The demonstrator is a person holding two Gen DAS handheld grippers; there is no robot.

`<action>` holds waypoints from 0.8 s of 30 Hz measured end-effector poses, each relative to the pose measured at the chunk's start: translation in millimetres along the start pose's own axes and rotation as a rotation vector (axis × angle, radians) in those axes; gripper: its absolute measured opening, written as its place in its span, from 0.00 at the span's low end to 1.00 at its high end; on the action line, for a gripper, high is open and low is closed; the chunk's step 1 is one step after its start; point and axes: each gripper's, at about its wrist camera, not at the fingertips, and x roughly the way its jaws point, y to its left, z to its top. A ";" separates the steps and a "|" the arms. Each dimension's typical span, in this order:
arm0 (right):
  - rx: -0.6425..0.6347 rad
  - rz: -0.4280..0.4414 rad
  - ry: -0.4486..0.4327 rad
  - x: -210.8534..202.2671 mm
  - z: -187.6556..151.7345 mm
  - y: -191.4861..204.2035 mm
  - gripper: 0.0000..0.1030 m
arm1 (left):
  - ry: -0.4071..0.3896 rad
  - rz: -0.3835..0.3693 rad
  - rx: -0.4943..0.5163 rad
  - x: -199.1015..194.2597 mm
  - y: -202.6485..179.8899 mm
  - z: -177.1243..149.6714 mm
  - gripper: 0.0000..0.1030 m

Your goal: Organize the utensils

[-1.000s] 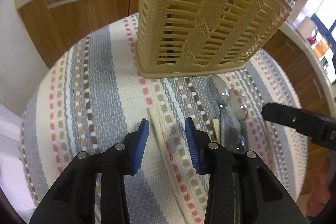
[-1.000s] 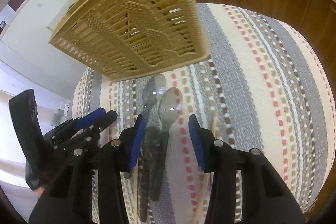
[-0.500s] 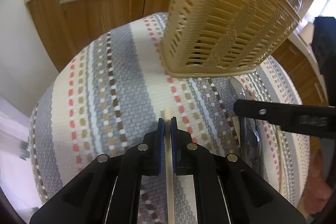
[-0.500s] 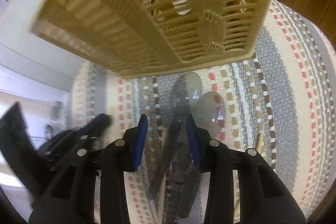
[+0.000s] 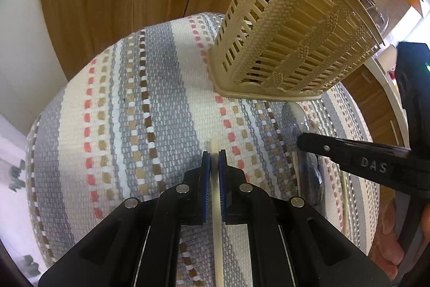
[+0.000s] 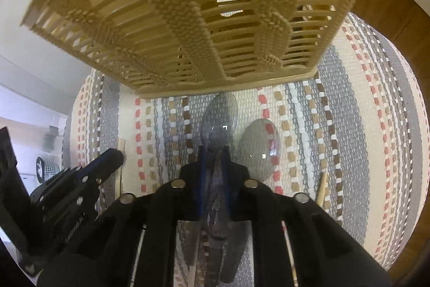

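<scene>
Pale wooden chopstick (image 5: 216, 206) pinched in left gripper (image 5: 214, 152), clear plastic spoon (image 6: 219, 123) clamped in right gripper (image 6: 213, 149)

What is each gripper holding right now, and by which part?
Left gripper pinches a wooden chopstick close to its tip. Right gripper clamps the clear plastic spoon at its neck, just behind the bowl.

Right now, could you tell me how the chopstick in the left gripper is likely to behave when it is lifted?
The chopstick looks thin, so probably light and stiff. The left gripper pinches it near one end, so it may pivot or droop.
</scene>
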 end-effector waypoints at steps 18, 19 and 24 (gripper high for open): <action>0.083 0.146 -0.010 -19.7 -9.0 -27.0 0.14 | -0.011 -0.056 -0.001 -16.2 5.7 -6.4 0.04; 0.083 0.133 -0.011 -17.6 -9.3 -23.3 0.25 | -0.010 -0.063 0.002 -17.2 7.4 -6.5 0.04; 0.057 0.058 -0.061 -15.9 -10.8 -4.6 0.42 | -0.012 -0.079 0.008 -18.9 14.8 -5.3 0.04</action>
